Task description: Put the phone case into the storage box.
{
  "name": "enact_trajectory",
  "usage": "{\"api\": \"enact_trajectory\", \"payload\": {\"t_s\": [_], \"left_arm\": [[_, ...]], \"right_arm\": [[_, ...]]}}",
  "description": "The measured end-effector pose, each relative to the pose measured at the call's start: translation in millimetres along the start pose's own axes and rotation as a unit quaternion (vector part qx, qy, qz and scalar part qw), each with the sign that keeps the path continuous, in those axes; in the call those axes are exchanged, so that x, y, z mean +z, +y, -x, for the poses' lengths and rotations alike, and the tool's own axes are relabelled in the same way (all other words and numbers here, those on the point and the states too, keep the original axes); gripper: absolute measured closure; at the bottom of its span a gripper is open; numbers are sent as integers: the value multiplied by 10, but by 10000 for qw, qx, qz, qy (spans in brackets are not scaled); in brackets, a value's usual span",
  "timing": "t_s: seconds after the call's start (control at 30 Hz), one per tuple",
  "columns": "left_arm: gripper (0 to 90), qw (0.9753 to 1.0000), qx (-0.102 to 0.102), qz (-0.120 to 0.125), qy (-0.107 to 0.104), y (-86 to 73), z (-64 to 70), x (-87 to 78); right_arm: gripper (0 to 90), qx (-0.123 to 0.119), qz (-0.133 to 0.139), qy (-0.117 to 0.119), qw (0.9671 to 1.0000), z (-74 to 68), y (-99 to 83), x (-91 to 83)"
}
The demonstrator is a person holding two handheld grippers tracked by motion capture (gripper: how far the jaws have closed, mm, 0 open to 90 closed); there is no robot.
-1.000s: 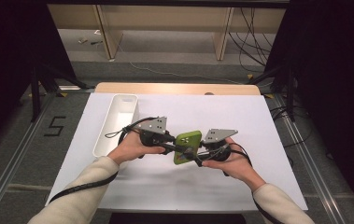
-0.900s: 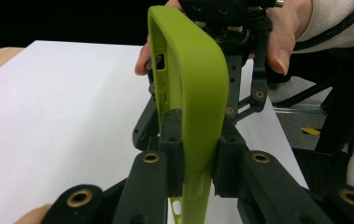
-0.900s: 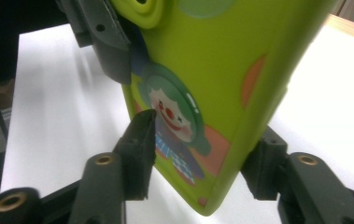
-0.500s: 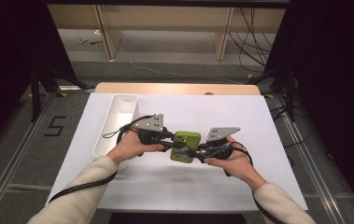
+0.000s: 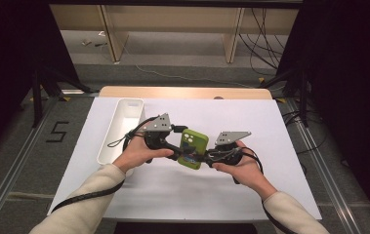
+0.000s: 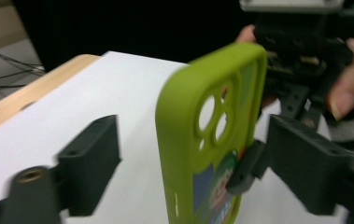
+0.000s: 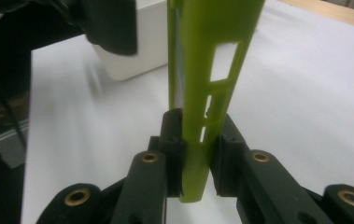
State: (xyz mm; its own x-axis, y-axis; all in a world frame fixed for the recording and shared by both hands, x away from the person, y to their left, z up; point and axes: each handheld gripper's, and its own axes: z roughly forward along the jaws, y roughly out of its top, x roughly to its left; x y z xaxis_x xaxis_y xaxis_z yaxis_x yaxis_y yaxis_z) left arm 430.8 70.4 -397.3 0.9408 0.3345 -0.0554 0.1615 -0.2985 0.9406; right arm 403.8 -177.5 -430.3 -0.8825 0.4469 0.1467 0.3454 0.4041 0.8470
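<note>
Table evenly and brightly lit from above; surroundings dark. Both gripper views show motion blur and soft foreground focus.

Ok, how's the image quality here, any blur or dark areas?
High view: sharp, table evenly lit, surroundings dark. Left gripper view: green phone case and near jaws soft. Right gripper view: case edge crisp, white tray behind smeared.

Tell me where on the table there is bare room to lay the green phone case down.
The white sheet is bare right of the right hand-held gripper, out to its right edge, and along the near strip between the sleeves. The far strip beyond the phone case is free too. The left is crowded: the white bin sits beside the left hand-held gripper.
</note>
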Motion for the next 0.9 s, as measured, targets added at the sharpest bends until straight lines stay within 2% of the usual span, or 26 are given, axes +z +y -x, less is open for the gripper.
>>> {"api": "enact_trajectory", "payload": {"t_s": [0.07,0.27,0.4,0.57,0.77,0.9], "left_arm": [[130,9998,-50,107,173,23,15,3],[5,9980,-136,229,580,48,55,20],[0,9966,-172,285,753,55,90,49],[0,9946,-208,326,962,54,122,79],[0,9933,-251,360,1069,50,148,118],[0,9928,-204,367,1117,52,181,162]], "right_arm": [[778,-23,-18,-145,9999,-17,12,17],[778,19,44,-480,9988,-44,38,60],[778,132,56,-696,9975,-41,49,83],[778,193,76,-839,9963,-41,55,103],[777,275,82,-1019,9944,-48,59,122],[777,304,80,-1114,9933,-59,56,142]]}}
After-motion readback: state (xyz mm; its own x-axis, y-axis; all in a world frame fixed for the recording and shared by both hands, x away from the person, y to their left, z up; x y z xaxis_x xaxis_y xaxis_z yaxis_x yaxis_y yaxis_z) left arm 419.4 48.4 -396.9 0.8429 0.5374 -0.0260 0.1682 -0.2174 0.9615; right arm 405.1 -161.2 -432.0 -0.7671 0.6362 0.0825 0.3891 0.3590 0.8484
